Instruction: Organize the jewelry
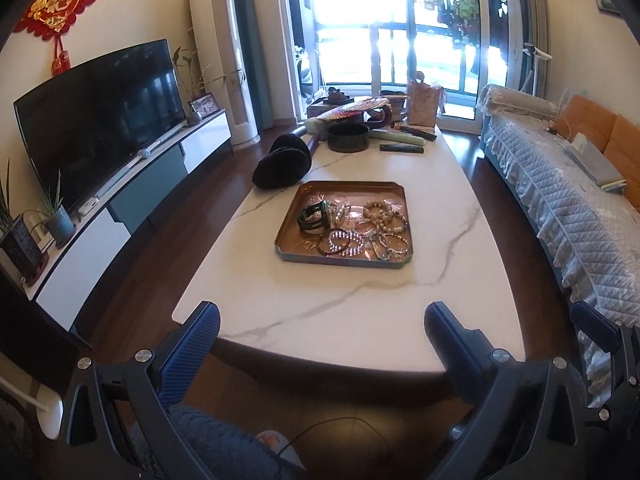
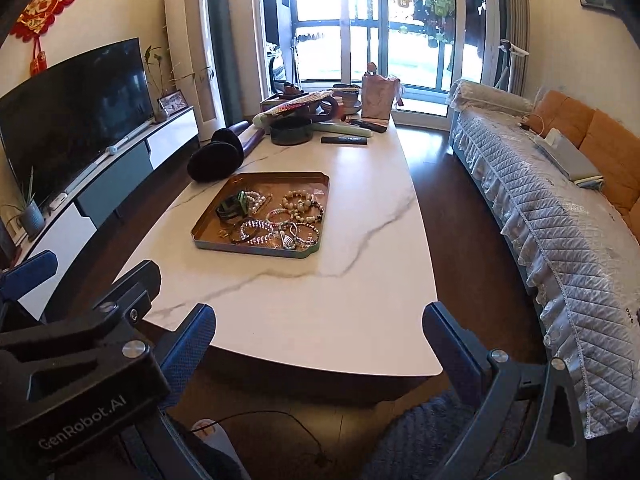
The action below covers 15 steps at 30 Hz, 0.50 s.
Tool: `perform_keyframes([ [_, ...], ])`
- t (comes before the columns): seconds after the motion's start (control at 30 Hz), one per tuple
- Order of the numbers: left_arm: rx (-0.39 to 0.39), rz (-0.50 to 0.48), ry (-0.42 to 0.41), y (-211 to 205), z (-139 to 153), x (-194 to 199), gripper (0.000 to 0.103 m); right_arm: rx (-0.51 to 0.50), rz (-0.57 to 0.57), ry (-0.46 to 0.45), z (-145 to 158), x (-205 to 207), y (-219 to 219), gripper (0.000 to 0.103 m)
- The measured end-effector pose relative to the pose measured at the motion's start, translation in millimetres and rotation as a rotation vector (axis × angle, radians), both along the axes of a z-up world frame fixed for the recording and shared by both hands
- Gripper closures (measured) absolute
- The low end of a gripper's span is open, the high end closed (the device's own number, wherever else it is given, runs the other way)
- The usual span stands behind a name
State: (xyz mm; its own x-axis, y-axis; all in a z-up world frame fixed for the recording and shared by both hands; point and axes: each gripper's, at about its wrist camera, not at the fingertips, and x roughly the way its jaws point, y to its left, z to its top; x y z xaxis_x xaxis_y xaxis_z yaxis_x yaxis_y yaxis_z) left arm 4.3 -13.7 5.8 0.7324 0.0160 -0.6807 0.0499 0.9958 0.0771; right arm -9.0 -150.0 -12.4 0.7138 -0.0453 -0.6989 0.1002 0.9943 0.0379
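Note:
A copper-coloured tray (image 1: 344,265) (image 2: 256,251) sits mid-table on the white marble table (image 1: 320,300) (image 2: 320,292). It holds several bead bracelets (image 1: 384,216) (image 2: 300,202) and a dark green cuff (image 1: 314,218) (image 2: 232,208). My left gripper (image 1: 322,320) hovers over the near table edge, well short of the tray, open wide with nothing between its blue pads. My right gripper (image 2: 320,318) hangs beside it at the same edge, also open and empty. One finger (image 1: 592,326) of the right gripper shows at the far right of the left wrist view.
Behind the tray lie black earmuffs (image 1: 284,164), a round dark tin (image 1: 348,136), a remote (image 1: 402,149) and clutter at the far end. A TV (image 1: 100,112) on a low cabinet runs along the left. A covered sofa (image 1: 560,200) lines the right.

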Motion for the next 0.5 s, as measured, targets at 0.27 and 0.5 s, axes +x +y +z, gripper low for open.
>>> perform_keyframes([
  [0.27, -0.008, -0.024, 0.001, 0.5, 0.6, 2.3, 0.001, -0.012, -0.021, 0.004, 1.8, -2.4, 1.6, 0.000],
  [0.5, -0.021, -0.056, 0.017, -7.0, -5.8, 5.2, 0.001, -0.012, -0.051, 0.013, -2.7, -5.5, -6.9, 0.000],
])
